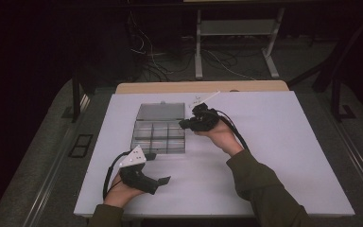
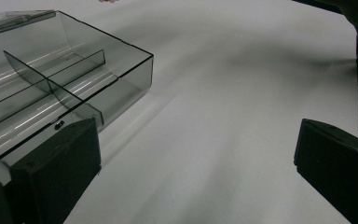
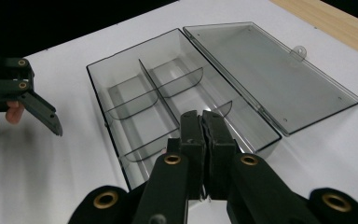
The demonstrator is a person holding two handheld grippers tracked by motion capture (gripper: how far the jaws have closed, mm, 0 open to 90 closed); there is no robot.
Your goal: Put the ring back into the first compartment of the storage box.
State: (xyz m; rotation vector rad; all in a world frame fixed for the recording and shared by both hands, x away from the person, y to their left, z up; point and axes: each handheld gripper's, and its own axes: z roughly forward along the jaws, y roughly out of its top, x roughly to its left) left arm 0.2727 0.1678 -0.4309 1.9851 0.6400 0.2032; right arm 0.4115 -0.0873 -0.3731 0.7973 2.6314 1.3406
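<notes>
Black jaws of the left gripper (image 1: 158, 168) stand spread wide near the table's front edge, holding nothing; one jaw lies just beside the near corner of the clear plastic box (image 1: 159, 137). Farther off, the right gripper (image 1: 185, 124) hovers over the box's right edge, jaws pressed together, empty. Its lid (image 3: 279, 70) lies open beyond.

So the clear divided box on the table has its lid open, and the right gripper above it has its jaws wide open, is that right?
Not quite. The box does have its lid open, but the right gripper has its jaws shut, pressed together with nothing between them. The right gripper view shows this plainly.
</notes>
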